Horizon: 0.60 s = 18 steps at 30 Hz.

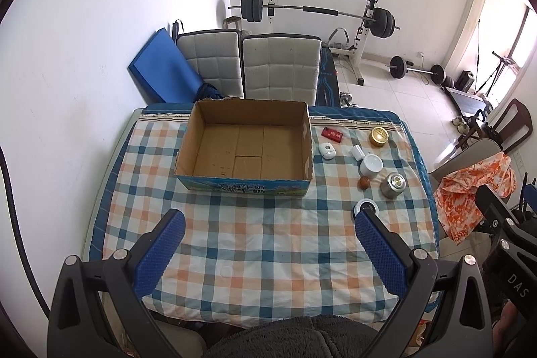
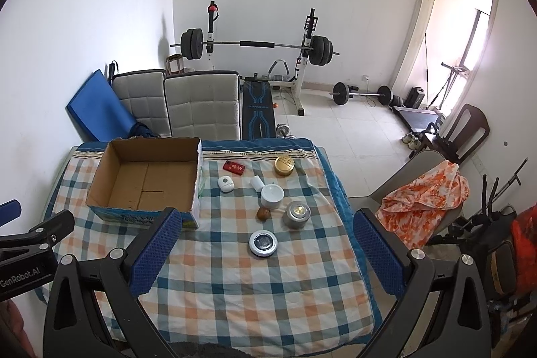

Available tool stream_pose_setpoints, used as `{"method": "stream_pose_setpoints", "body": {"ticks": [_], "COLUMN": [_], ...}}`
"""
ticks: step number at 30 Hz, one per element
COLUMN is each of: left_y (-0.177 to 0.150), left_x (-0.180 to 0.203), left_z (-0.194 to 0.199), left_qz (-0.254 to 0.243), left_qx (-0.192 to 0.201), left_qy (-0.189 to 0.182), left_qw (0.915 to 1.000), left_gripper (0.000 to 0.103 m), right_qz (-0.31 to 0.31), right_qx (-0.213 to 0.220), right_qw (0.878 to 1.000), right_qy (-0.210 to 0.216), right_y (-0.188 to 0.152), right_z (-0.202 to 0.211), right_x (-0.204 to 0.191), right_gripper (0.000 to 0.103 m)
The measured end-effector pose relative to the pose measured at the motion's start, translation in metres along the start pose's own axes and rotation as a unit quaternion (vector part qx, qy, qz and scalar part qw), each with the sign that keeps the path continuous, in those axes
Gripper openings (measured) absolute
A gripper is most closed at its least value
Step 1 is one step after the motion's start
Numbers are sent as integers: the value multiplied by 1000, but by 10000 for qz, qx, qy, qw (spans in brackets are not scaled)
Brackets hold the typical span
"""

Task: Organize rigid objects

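Note:
An empty open cardboard box (image 1: 248, 150) (image 2: 147, 180) sits on the checked tablecloth (image 1: 261, 244). To its right lie a red packet (image 2: 234, 167), a gold tin (image 2: 284, 165), a white oval device (image 2: 226, 184), a small white cylinder (image 2: 257, 183), a white jar (image 2: 272, 196), a brown ball (image 2: 263, 213), a silver tin (image 2: 296, 214) and a flat round black-and-white case (image 2: 263, 243). My left gripper (image 1: 268, 247) is open and empty, above the near table. My right gripper (image 2: 265, 247) is open and empty, above the near right part.
Two grey padded chairs (image 1: 278, 66) stand behind the table, a blue mat (image 1: 161, 66) leans on the wall. A barbell rack (image 2: 255, 46) stands at the back. A chair with orange cloth (image 2: 423, 193) stands right of the table.

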State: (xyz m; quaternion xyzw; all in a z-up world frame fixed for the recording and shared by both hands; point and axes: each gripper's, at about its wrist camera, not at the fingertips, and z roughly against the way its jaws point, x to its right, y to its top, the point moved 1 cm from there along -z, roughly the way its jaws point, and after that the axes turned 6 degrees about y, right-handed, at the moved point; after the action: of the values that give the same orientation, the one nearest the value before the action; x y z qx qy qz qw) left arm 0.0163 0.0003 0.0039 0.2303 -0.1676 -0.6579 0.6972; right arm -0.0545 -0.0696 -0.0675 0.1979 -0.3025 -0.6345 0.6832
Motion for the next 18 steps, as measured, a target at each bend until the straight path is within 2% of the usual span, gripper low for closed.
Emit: {"method": "stream_pose_setpoints", "body": {"ticks": [18], "left_y": [-12], "left_x": [2], "left_z": [-8], "left_qz": [-20], "left_qx": [-50], "left_qy": [-17], "left_qw": [10000], "left_gripper": [103], "right_qz": [32], "right_qx": [-103], "right_qw": [9999], "right_qy": [-47], "right_y": [-3], "right_z": [-6], "right_x": [-1], "right_gripper": [103]}}
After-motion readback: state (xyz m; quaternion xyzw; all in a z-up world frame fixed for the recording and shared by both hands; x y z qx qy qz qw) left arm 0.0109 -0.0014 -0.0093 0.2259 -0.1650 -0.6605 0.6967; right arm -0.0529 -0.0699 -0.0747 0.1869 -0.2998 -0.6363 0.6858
